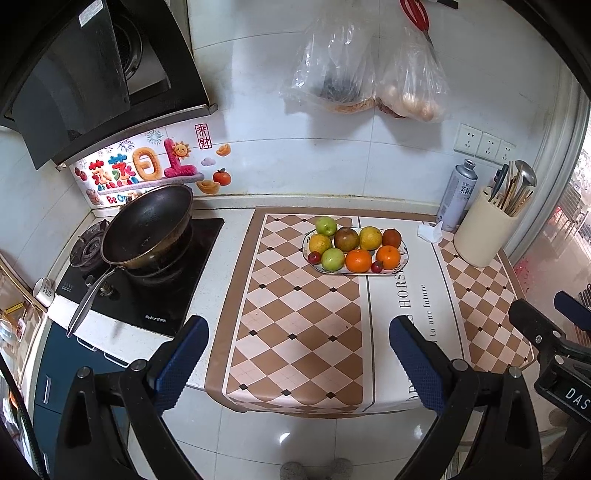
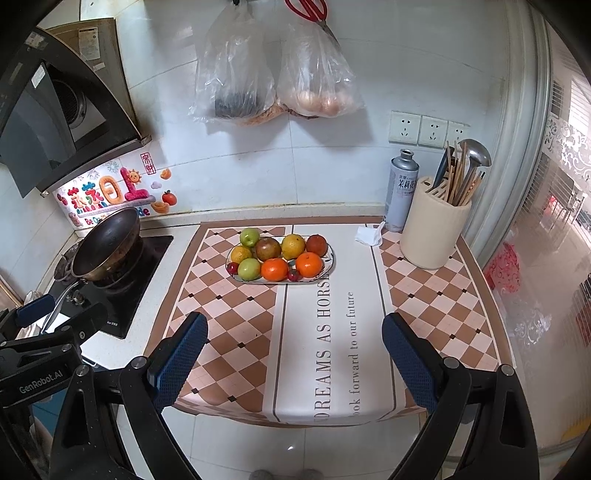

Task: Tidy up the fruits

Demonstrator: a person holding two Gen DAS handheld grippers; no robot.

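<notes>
1. Here, the wall [image 2: 332, 177] at the far side is white tile, with a black range hood [image 1: 74, 81] high on the left.
2. A white counter [image 1: 221, 258] runs under the wall, and a white tile floor [image 2: 295, 443] shows at the near edge.
3. A mat [image 2: 314, 332] with brown and pink diamonds and a white strip of words covers the counter.
4. A black stove [image 1: 166, 288] sits left of the mat, with a dark pan [image 1: 147, 229] on it.
5. Two clear plastic bags [image 2: 277, 74] hang on the wall, with red scissors [image 2: 306, 9] above them.
6. A cream holder [image 2: 436, 229] full of chopsticks and a ladle stands far right on the mat, with a silver spray can [image 2: 400, 192] just beside it.
7. The plate [image 2: 330, 264] of fruits [image 2: 280, 253] sits on the far middle of the mat: green, yellow, orange, brown, and small red ones.
8. A crumpled white tissue [image 2: 369, 235] lies near the can.
9. The left gripper [image 1: 299, 350] is wide open and holds nothing, at the near edge.
10. The right gripper [image 2: 295, 347] is wide open too, with nothing in it, well apart from the plate.
</notes>
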